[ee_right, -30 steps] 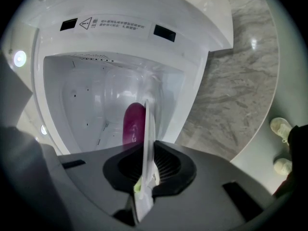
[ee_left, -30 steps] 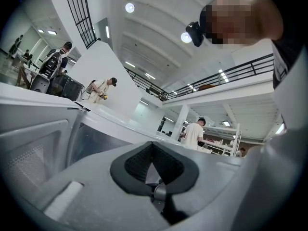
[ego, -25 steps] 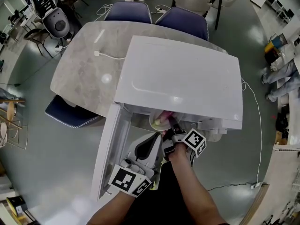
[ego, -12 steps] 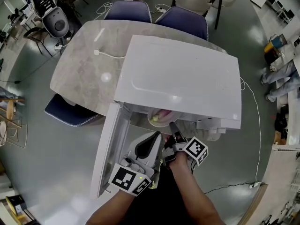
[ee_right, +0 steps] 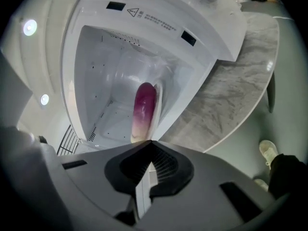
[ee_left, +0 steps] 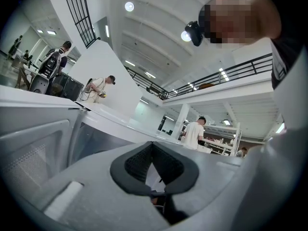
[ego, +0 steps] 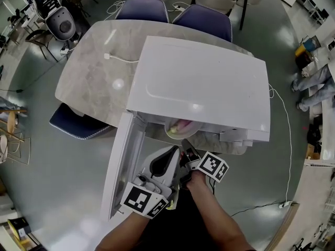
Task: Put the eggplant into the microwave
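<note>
table [ego: 94,82] bears microwave [ego: 204,88]; right gripper view alone shows eggplant [ee_right: 144,112] clearly.

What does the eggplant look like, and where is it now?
The eggplant is long and rounded, with smooth, shiny skin. It is deep purple along most of its length and fades to pale cream at the end nearest the opening. It lies on its side on a pale dish inside the white microwave, whose door stands open. It sits near the front of the cavity. Only the dish is seen touching it.
</note>
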`<state>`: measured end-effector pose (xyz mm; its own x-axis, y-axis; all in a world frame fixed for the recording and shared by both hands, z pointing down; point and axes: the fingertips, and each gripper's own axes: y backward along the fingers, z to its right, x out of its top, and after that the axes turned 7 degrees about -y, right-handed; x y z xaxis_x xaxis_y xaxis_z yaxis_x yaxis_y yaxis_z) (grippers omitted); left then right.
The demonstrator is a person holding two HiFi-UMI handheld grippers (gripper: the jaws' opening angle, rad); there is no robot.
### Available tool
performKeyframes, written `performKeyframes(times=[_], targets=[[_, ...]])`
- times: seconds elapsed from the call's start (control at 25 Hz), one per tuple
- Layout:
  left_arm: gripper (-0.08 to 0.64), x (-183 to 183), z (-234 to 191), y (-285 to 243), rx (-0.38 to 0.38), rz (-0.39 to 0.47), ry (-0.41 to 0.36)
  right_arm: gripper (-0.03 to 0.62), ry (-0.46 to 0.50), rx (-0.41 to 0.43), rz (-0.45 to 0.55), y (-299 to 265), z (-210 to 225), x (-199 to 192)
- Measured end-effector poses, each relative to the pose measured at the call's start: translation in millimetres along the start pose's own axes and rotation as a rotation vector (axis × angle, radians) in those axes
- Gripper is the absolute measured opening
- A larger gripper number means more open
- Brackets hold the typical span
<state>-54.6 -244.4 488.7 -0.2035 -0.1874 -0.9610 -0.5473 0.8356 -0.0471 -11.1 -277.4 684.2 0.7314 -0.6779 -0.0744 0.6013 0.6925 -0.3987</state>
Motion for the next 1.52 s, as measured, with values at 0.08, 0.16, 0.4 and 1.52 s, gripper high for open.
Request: performKeyframes(times=[0.08,0.16,0.4,1.52], targets=[[0.009,-1,0,1,0.000,-0.002,-0.001,0.002,0.011,-0.007,-0.003,-3,2,0],[0.009,-1,-2,2,0.002,-0.003,0.000,0.003,0.024,-0.007,-0.004,-8,1,2],[0.009,-3,-6,2,0.010,-0.004,-0.001,0.003,0.068,-0.003,0.007,-23,-3,18],[0.009,-12,-7,-4,0.036,-0.040,0.030,0.003,0.165,-0.026,-0.019,-54,-28,54]])
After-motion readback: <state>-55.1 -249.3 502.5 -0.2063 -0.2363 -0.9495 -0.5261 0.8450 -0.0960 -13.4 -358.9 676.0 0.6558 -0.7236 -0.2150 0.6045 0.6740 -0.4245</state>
